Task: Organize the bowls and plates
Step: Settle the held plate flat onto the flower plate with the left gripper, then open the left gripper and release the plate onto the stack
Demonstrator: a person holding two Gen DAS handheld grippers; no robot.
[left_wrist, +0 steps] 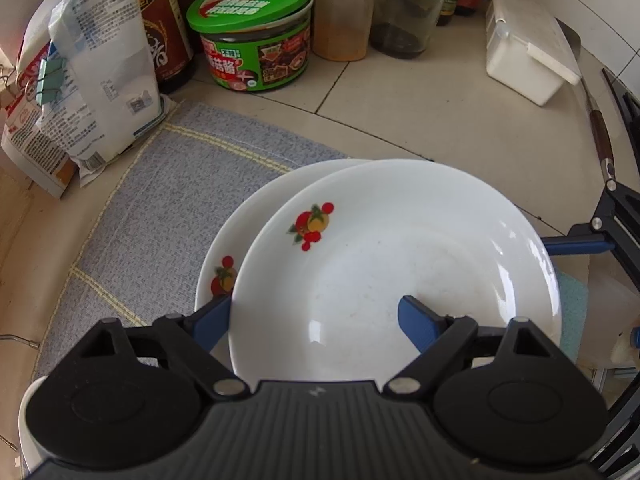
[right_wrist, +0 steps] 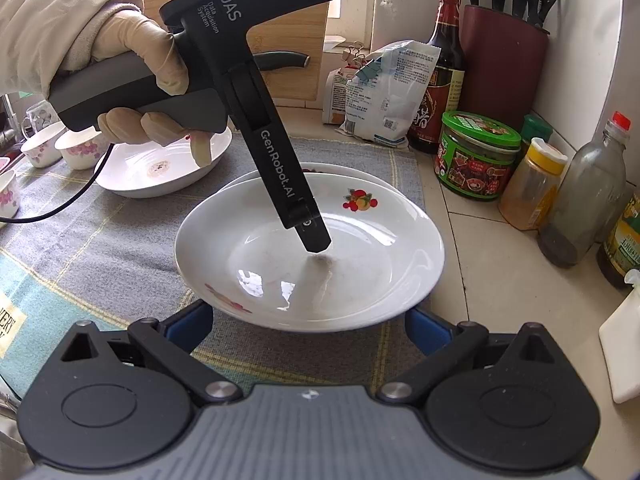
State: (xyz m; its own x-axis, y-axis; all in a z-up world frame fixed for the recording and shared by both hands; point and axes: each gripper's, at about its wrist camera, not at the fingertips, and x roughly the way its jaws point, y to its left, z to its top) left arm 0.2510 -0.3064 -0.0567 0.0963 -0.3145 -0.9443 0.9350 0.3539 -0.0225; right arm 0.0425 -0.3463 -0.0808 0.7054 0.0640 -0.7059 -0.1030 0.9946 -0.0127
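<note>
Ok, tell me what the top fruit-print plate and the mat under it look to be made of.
Top plate: apparently glazed ceramic or porcelain, since it is glossy white with sharp window reflections and printed fruit; melamine can't be excluded. Mat: woven fabric, matte, with a visible grey weave and yellow stripes.

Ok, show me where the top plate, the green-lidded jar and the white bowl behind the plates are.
top plate (right_wrist: 360, 276), right wrist view, on its bare inner wall.
green-lidded jar (left_wrist: 250, 0), left wrist view, on the lid.
white bowl (right_wrist: 132, 182), right wrist view, on its outer wall.

Both wrist views above plate (left_wrist: 400, 264)
</note>
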